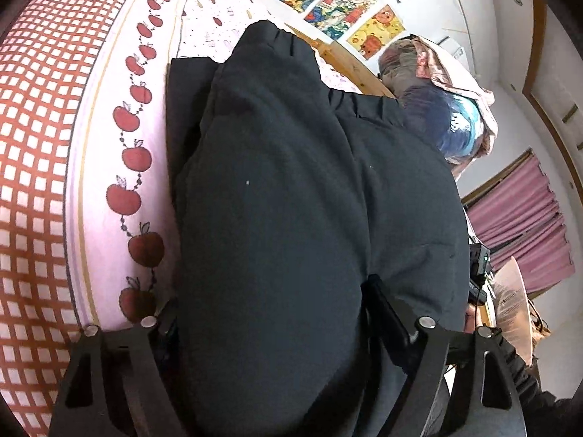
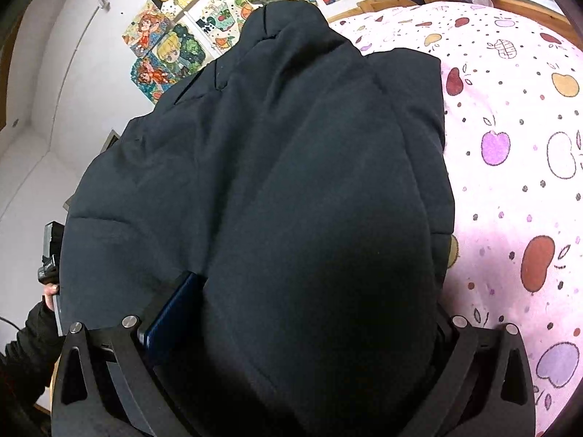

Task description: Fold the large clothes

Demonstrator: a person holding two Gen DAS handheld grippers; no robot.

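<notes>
Checked cover: a red and white checked cloth lies along the far left of the bed, next to a pale pink sheet with a row of red apples printed down it.

Left hand-held gripper: its two black fingers stand wide on either side of a thick bulge of the dark garment. The cloth fills the gap between them; whether the pads press on it or merely flank it, I cannot tell.

Dark garment: a large black padded piece, lying on the bed and bunched up towards both grippers. It spreads from the apple border to the wooden bed edge, with a gathered hem at its far end.

Pile of cloth: a heap of pink, grey and blue fabric sits beyond the garment, near the white wall.

Pictures: bright cartoon sheets are stuck on the wall above the bed.

Curtain: pink, hanging at the right.

Right hand-held gripper: its fingers also stand wide around a fat fold of the same garment. A blue pad shows at the left finger, against the cloth; a firm grasp cannot be told.

Spotted sheet: pink with fruit shapes, bare to the right of the garment.
</notes>
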